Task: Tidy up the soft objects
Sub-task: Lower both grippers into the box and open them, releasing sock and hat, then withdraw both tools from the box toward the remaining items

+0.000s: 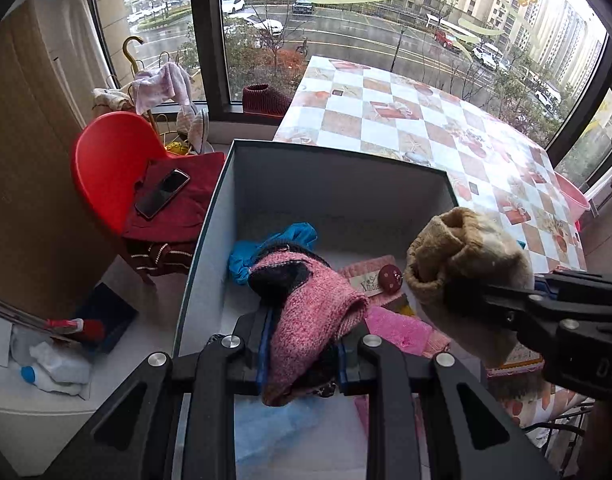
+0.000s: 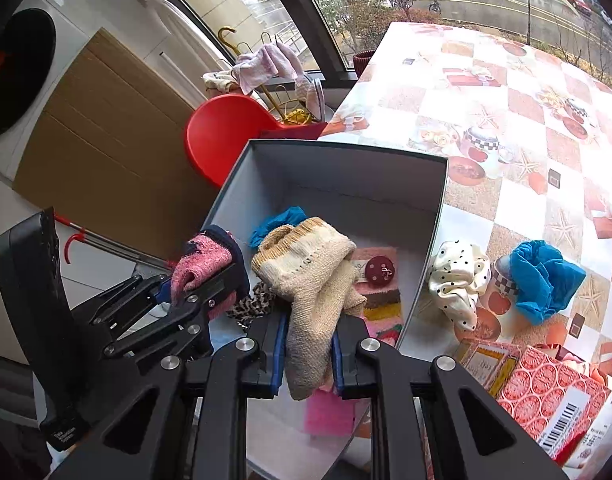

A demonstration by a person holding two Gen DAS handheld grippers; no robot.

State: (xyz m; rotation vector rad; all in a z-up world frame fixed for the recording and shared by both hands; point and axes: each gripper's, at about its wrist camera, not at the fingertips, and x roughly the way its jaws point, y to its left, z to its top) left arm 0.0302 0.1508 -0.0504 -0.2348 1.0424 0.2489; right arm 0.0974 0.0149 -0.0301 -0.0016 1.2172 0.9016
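Here, left wrist view: left tool (image 1: 300, 354) closed on a pink knit sock (image 1: 306, 320), held over the open grey box (image 1: 338, 184). Pink sock hanging between the blue finger pads, dark cuff uppermost. Inside the box: a blue cloth (image 1: 274, 246) toward the far left, a pink patch with a red button (image 1: 390, 278) toward the right, a bright pink cloth (image 1: 398, 330) beneath. Right tool (image 1: 502, 306) entering from the right, clamped on a beige knit sock (image 1: 466, 256) above the box's right wall. Box resting on the checkered worktop (image 1: 426, 120). Red chair (image 1: 110, 160) to the left, phone (image 1: 162, 192) lying on a dark red cloth on its seat.

Right wrist view: right tool (image 2: 308, 350) gripping the beige knit sock (image 2: 310, 272) over the box (image 2: 346, 176). Left tool (image 2: 204, 292) at left, holding the pink sock (image 2: 200, 268) near the box's left wall. Leopard-print fabric (image 2: 250, 304) below, possibly another soft item. On the worktop (image 2: 486, 120), right of the box: a white dotted cloth (image 2: 458, 280) and a second blue cloth (image 2: 542, 276), near each other.
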